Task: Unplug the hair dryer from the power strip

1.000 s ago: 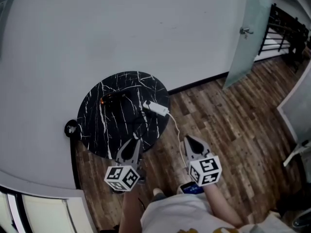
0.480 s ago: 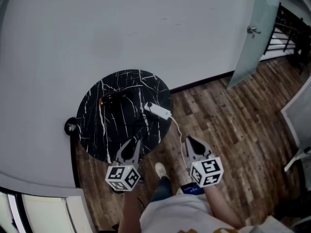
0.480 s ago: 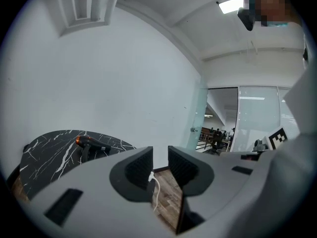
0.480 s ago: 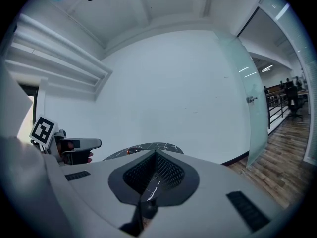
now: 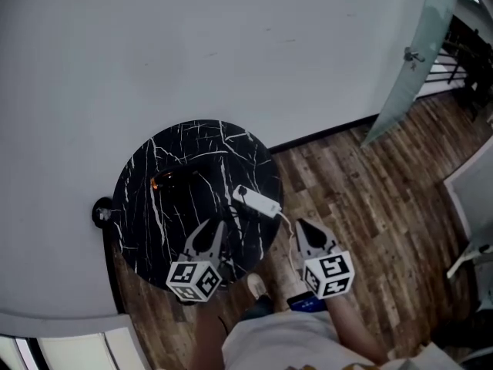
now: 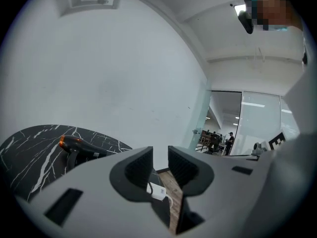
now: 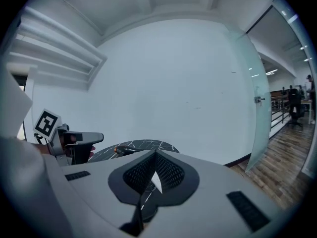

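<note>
A dark hair dryer [image 5: 174,179] with an orange accent lies on the round black marble table [image 5: 154,222]. Its cord runs to a white power strip [image 5: 257,201] at the table's right edge. My left gripper [image 5: 212,230] hovers over the near rim, open, jaws just narrowed slightly, nothing between them. In the left gripper view the hair dryer [image 6: 79,148] lies ahead at left and the power strip [image 6: 157,191] shows through the gap. My right gripper [image 5: 302,228] is shut and empty, just right of the strip, off the table. In the right gripper view the shut right gripper [image 7: 155,170] faces the table [image 7: 143,144].
A white cable [image 5: 288,226] drops from the strip to the wooden floor [image 5: 370,199]. The table stands against a grey wall [image 5: 231,52]. A glass door [image 5: 416,60] is at the far right. The person's shoe [image 5: 258,286] is near the table foot.
Both grippers have moved forward toward the table. The left one now reaches over its near rim and the right one stands beside the power strip.
</note>
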`<state>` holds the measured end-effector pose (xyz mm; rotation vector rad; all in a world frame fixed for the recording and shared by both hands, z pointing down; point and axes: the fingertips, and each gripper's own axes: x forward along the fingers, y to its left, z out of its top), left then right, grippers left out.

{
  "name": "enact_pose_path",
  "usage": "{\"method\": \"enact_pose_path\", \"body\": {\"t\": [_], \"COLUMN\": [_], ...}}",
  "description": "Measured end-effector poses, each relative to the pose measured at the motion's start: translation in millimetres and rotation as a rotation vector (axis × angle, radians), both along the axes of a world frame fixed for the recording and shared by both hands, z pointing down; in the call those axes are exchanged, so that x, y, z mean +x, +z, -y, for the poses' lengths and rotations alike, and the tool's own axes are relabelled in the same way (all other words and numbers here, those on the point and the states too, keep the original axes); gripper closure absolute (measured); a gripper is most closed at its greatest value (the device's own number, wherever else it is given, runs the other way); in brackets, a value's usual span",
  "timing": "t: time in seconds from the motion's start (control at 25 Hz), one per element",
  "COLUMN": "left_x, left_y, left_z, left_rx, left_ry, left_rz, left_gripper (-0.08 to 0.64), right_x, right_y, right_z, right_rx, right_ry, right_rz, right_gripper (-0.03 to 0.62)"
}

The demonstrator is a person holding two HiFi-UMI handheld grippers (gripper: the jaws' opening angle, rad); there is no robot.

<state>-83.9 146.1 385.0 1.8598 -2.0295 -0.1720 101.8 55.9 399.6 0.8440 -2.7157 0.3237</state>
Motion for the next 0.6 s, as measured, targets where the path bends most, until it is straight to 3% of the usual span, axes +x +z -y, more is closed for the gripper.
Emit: {"method": "enact_pose_path", "body": {"t": [0.24,0.6], "left_x": [-40,-76], "left_y": [14,46], "left_z": [46,80], "left_rx": [-0.008,-0.062], "left_ry": [0.054,0.104], "left_rz": [-0.020,-0.026], "left_gripper": [0.463,0.463], "right_x": [-41,-69], "right_y": [16,35], "right_z": [37,57], "right_rx": [-0.008,-0.049], "right_ry": [0.036,0.047], "right_rz": [-0.050,-0.097], "right_gripper": [0.595,0.595]}}
